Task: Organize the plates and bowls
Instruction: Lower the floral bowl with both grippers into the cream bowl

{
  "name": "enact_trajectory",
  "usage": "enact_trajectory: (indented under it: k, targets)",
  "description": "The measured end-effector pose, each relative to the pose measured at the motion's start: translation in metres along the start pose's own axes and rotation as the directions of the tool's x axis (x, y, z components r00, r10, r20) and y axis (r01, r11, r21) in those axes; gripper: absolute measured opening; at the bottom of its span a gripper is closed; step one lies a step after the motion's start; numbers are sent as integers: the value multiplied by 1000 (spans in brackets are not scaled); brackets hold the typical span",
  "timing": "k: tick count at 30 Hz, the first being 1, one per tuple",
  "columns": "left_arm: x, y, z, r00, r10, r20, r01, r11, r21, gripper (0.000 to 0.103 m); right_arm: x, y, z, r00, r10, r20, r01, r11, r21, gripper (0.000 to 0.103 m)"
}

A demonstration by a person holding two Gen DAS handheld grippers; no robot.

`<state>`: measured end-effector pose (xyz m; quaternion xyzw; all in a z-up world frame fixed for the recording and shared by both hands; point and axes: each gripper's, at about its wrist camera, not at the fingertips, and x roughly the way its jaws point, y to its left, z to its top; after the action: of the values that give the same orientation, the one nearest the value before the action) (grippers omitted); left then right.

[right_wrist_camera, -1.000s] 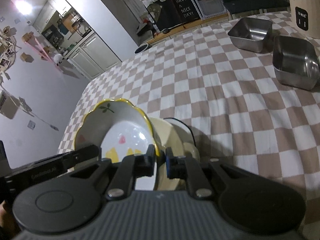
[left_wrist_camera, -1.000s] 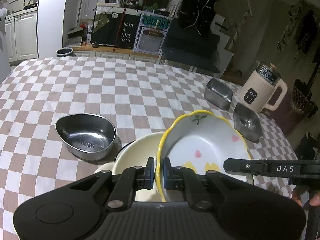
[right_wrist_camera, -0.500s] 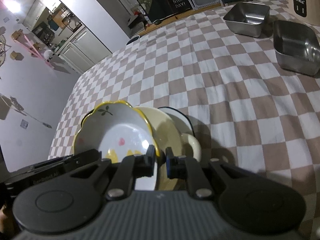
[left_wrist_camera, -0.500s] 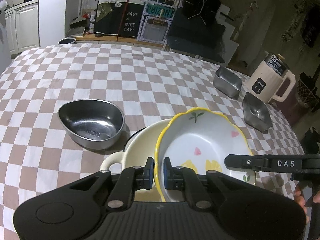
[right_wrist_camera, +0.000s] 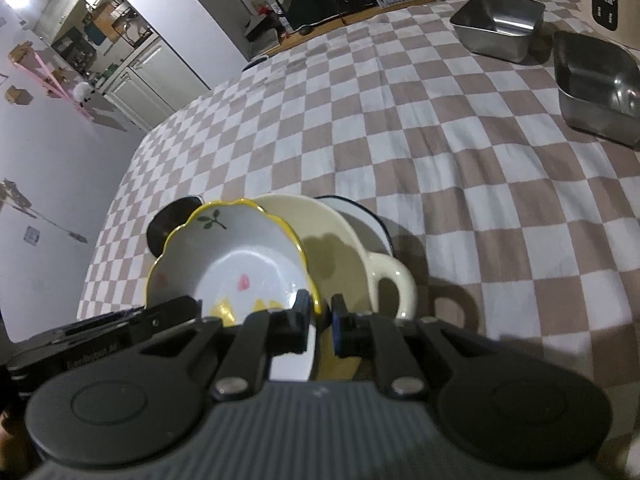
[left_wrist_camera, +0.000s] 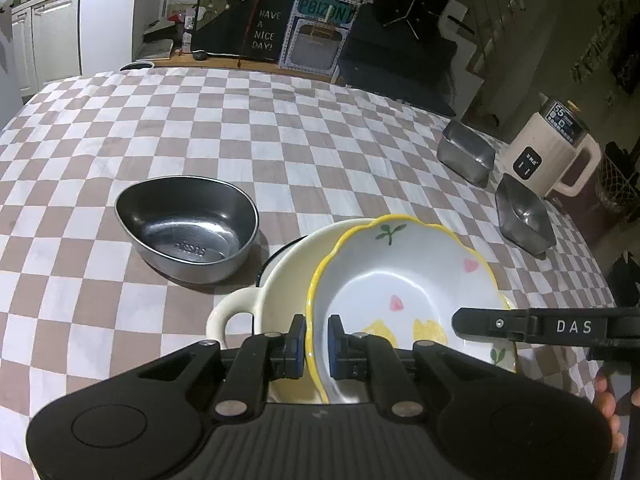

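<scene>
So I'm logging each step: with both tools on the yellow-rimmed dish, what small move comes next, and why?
Probably lower it a little further until it seats. Both the left tool and the right tool pinch the yellow-rimmed dish, which sits tilted in the cream handled bowl, not yet nested flat.

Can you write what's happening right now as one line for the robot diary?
left gripper: shut on flower bowl | right gripper: shut on flower bowl | bowl: tilted, over cream dish | metal bowl: apart on table
</scene>
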<state>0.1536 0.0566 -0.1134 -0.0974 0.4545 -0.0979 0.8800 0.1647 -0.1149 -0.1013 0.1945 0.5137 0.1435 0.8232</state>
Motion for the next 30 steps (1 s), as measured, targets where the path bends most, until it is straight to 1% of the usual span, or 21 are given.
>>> enact_trajectory:
  k: [4,10,26,30]
  targets:
    - [2,-1,1,1000,2,-3,-2,1000,5,11,1,-2,0,1000,-10,-3,10,1000,6,14]
    - [7,-1,1,1000,9,-18,-9,1000,10,15,3,-1,0,1000,-17,-9,17,1000,5,14]
    - [11,1,3,999,20,-49,-20,1000,0,16,11,6,4,999,-40,-31,41,999,9,15]
    - [12,2,4,998,19,-52,-19,1000,-1,16,12,7,4,998,-47,-33,47,999,8,17]
